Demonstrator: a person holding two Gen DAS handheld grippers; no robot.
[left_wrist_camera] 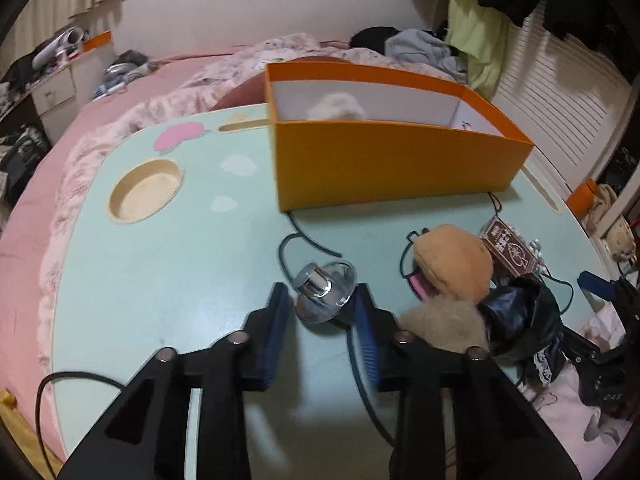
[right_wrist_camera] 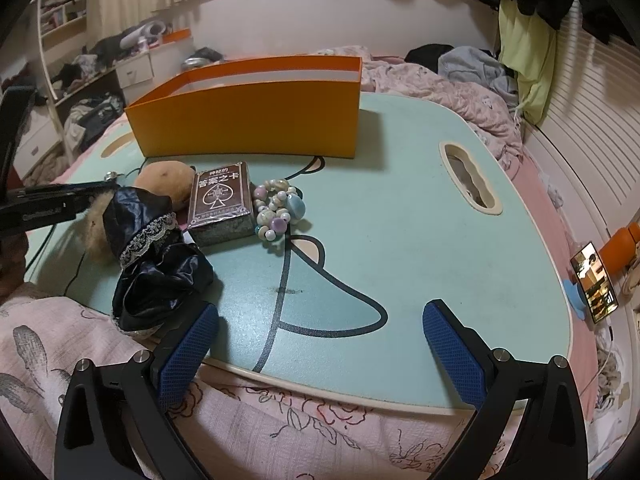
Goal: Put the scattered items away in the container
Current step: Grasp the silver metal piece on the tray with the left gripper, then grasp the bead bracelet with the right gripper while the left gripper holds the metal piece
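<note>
My left gripper is shut on a clear glass perfume bottle with a silver cap, held just above the mint table. The open orange box stands beyond it, with a white fluffy item inside. A plush toy in a black dress, a brown card box and a bead bracelet lie on the table in front of the orange box. My right gripper is open and empty over the table's near edge.
The table sits on a bed with pink floral bedding. A round cup recess is at the table's left and a handle slot at its right. A phone and an orange bottle lie at the far right.
</note>
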